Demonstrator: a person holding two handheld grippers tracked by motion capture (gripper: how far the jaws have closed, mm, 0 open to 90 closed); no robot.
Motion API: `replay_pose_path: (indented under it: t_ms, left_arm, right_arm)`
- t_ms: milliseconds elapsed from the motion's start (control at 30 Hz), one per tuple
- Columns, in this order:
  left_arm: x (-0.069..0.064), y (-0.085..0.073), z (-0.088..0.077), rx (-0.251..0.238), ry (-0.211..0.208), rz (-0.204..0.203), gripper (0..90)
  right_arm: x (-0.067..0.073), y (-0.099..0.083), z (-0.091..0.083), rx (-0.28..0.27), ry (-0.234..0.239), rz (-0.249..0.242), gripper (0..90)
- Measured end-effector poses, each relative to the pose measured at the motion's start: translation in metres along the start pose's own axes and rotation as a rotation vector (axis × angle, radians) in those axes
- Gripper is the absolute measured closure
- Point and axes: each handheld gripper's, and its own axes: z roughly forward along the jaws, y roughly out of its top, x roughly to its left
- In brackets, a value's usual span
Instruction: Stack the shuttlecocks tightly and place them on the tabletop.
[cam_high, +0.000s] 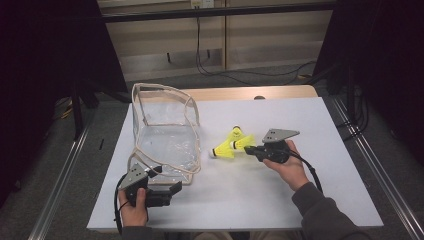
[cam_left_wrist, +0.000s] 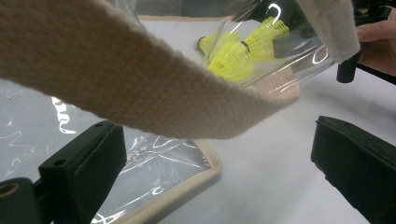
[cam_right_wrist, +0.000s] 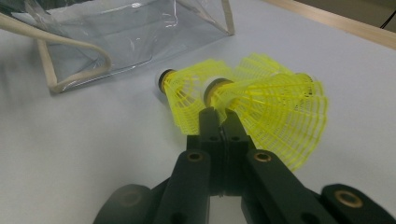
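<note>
At near left table edge: left gripper (cam_high: 161, 194) in person's hand, jaws spread wide, nothing clamped; beige strap (cam_left_wrist: 140, 79) of bag hangs above and between them, bag corner just beside one jaw. Slightly farther, right of centre: right gripper (cam_high: 253, 150) in other hand, jaws closed together, tips at skirt of yellow shuttlecocks (cam_high: 231, 144); whether skirt is pinched, cannot tell. Shuttlecocks lie clustered on white table (cam_high: 300, 200), right of bag. Farther left: clear plastic bag (cam_high: 162, 135), beige trim, standing open.
</note>
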Motion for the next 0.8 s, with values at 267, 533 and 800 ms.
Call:
replay_pose_path:
  t_ms: [267, 533, 800]
  left_arm:
    - [0.0, 0.0, 0.0, 0.0, -0.001, 0.0, 3.4]
    - [0.0, 0.0, 0.0, 0.001, -0.002, 0.001, 3.4]
    - [0.0, 0.0, 0.001, 0.0, -0.002, 0.001, 3.4]
  right_arm:
    - [0.002, 0.001, 0.004, 0.003, 0.006, -0.005, 90.0]
    - [0.003, 0.001, 0.007, 0.011, 0.014, -0.005, 90.0]
    - [0.006, 0.001, 0.011, 0.014, 0.019, -0.012, 90.0]
